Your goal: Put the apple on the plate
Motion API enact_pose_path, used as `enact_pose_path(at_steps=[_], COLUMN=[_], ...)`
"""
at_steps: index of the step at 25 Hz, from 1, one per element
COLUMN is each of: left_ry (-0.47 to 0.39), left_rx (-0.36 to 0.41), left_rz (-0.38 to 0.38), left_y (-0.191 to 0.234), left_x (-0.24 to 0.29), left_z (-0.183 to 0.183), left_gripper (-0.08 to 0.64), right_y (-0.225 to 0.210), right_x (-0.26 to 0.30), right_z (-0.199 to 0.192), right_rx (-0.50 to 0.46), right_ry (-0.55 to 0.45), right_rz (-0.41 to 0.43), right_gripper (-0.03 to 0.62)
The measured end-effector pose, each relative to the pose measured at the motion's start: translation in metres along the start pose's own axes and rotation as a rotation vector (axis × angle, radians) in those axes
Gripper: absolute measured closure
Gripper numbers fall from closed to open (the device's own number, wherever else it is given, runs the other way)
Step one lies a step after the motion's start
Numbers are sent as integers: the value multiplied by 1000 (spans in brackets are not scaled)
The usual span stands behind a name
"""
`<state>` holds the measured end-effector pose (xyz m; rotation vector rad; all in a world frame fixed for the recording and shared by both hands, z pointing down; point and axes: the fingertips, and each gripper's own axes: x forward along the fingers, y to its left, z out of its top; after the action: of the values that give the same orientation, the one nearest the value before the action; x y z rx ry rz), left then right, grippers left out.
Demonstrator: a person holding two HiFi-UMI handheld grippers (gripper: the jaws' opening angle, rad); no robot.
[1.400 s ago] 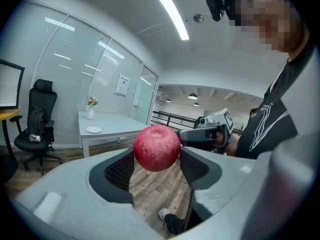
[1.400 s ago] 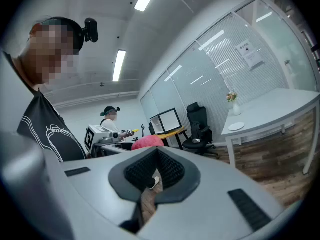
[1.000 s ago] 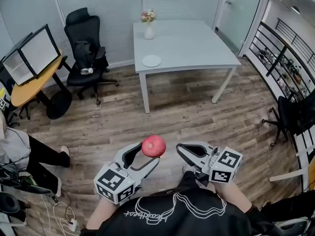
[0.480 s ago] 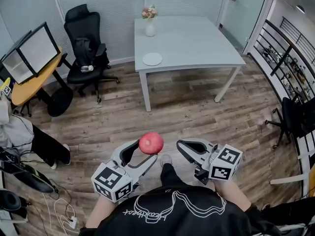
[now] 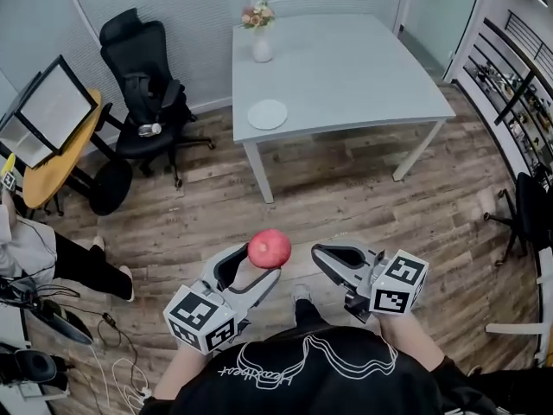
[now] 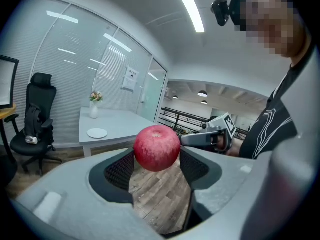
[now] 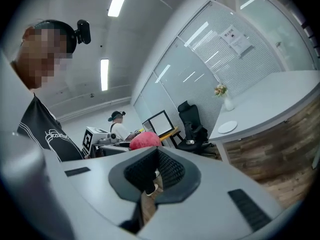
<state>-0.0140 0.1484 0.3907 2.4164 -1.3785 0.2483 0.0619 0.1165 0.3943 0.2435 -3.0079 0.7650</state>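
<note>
Jaws of left gripper (image 5: 262,264) clamp the apple (image 5: 270,248) above open floor (image 5: 346,188); right gripper (image 5: 318,255) closed; plate (image 5: 267,114) at table (image 5: 346,67) edge.

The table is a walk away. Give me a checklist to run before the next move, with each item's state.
1. Apple clamped in the left gripper: ok.
2. Right gripper empty and shut: ok.
3. Plate on the table bare: ok.
4. Apple above the plate: not ok, it is over the floor, short of the table.
5. Vase apart from the plate: ok.
6. Grip firm enough for the carry: cannot tell.
</note>
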Motion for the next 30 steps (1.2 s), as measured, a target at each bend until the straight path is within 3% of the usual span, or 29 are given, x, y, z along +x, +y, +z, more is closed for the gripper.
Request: enact_pose_path(at_steps=[9,17,30], left_ry=[-1,-40,-57], left_rx=[18,73,65], left_rz=[-13,12,-19], left_y=[50,58,105], left_x=[78,85,116], left_z=[49,70,88], left_gripper=[268,267,268], right_y=[-83,-91,-130], right_x=[21,31,56], right_z=[59,73,100], right_rx=[-41,-62,-68], right_ry=[-3,-25,-29], right_rz=[-19,-8,-57], right_gripper=[584,585,585])
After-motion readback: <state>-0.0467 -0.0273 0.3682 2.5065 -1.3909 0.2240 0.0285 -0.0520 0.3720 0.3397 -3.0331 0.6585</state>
